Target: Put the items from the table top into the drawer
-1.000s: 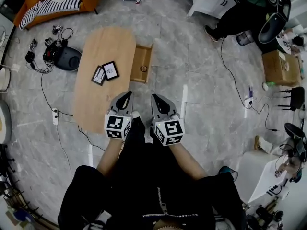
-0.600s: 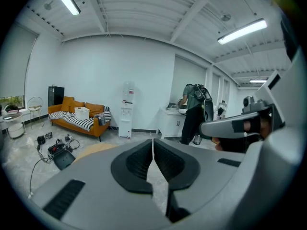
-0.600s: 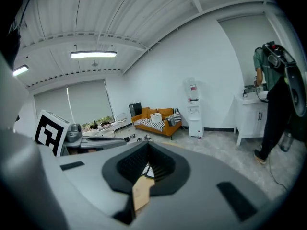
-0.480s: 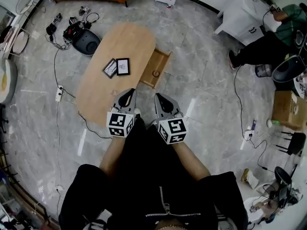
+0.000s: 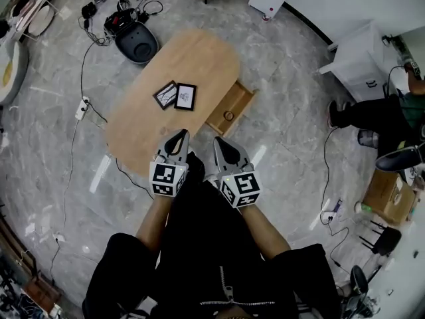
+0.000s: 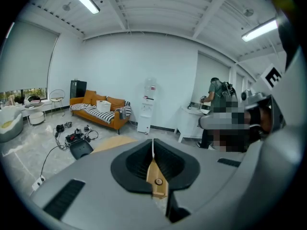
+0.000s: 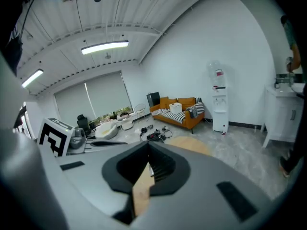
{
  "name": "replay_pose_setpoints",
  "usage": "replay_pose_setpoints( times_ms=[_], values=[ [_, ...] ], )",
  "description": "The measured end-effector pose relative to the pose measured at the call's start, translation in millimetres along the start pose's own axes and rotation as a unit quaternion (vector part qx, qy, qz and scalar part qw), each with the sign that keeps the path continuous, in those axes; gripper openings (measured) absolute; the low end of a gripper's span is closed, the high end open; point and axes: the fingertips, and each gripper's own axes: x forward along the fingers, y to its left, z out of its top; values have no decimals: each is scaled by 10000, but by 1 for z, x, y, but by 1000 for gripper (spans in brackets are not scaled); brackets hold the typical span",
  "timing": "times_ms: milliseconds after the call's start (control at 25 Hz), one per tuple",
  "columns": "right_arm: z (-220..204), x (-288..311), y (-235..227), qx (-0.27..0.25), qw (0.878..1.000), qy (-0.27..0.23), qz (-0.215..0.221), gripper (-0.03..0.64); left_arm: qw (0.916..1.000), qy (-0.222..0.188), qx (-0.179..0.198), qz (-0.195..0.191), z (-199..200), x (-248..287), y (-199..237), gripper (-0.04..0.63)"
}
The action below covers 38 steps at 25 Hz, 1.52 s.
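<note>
In the head view an oval wooden table (image 5: 199,58) stands ahead of me, with two framed pictures on it: one tilted (image 5: 166,95) and one beside it (image 5: 185,96). At the table's right side a wooden drawer (image 5: 238,102) hangs open with a small round thing (image 5: 228,115) inside. My left gripper (image 5: 176,140) and right gripper (image 5: 223,145) are side by side short of the table's near end, both shut and empty. In the left gripper view the left gripper (image 6: 153,145) points at the table (image 6: 112,143). The right gripper (image 7: 148,152) faces the table (image 7: 189,145) too.
A black round device (image 5: 136,43) with cables lies on the floor beyond the table, and a power strip (image 5: 83,107) to its left. White cabinets (image 5: 358,62), a seated person (image 5: 378,111) and a cardboard box (image 5: 385,195) are at the right. An orange sofa (image 6: 98,110) lines the far wall.
The table and open drawer have swung rightward and nearer the middle of the head view. Both grippers moved with me toward the table's near end and stay shut.
</note>
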Motion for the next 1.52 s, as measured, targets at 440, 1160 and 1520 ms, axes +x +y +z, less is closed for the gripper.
replay_pose_setpoints(
  times_ms=[440, 1160, 1520],
  values=[
    [-11, 107, -16, -145, 9979, 532, 352, 9, 9985, 392, -156, 353, -41, 29, 84, 21],
    [-121, 194, -43, 122, 9842, 1382, 1101, 9, 9857, 980, -332, 1328, -166, 63, 159, 23],
    [-187, 213, -57, 220, 9770, 1798, 1125, 9, 9712, 1845, -730, 1320, -273, 78, 175, 113]
  ],
)
